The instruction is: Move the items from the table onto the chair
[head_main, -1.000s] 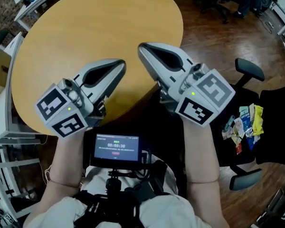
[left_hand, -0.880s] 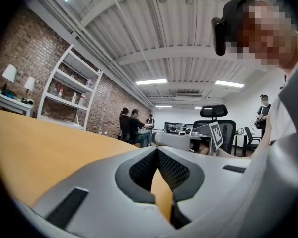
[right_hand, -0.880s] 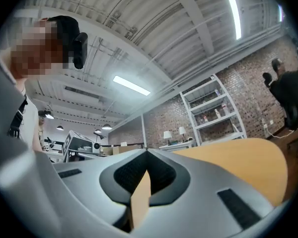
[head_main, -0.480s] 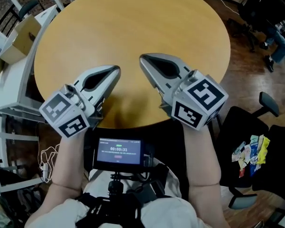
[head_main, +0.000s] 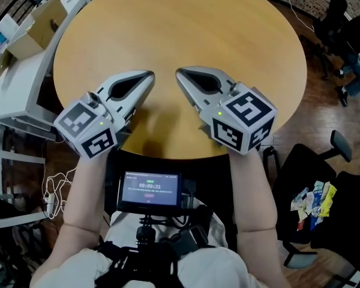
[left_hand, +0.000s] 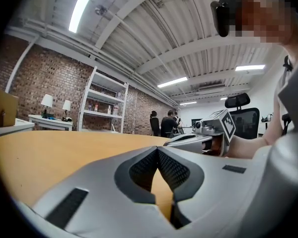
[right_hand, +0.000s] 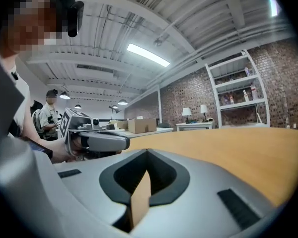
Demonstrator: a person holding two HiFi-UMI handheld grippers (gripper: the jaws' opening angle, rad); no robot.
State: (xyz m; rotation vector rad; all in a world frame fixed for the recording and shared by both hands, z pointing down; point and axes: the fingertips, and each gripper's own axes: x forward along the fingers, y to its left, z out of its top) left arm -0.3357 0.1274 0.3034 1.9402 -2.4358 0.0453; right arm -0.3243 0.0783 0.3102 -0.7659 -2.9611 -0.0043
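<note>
**Round table (head_main: 186, 29) ahead of you, packets (head_main: 315, 198) on the chair (head_main: 293, 164), both grippers closed**

Warm brown wood fills the upper part of your head view. The table's near edge curves just below your two grippers, so both are held over the part of the top nearest you.

Your left gripper (head_main: 150, 75) points up and to the right, and your right gripper (head_main: 179, 72) points up and to the left. Their tips are near each other but apart.

In the left gripper view, the two jaws are pressed together at the tips. Only the table's wood shows through the small gap behind them, and nothing is pinched. The right gripper view shows the same: tips together, a sliver of wood in the opening behind, and no item between the pads.

The task's items are off to your right. A cluster of small, colourful packets lies on the black seat of the office chair, low in the head view and well away from both grippers.

Below your hands, a small screen (head_main: 150, 191) is mounted at your chest. To your left, beside the table, a white desk (head_main: 12, 83) holds an open cardboard box (head_main: 33, 32).

The gripper views show a brick wall with white shelving (left_hand: 107, 103) and a pair of lamps (left_hand: 47, 100). Other people (left_hand: 164, 124) stand farther back in the room.
</note>
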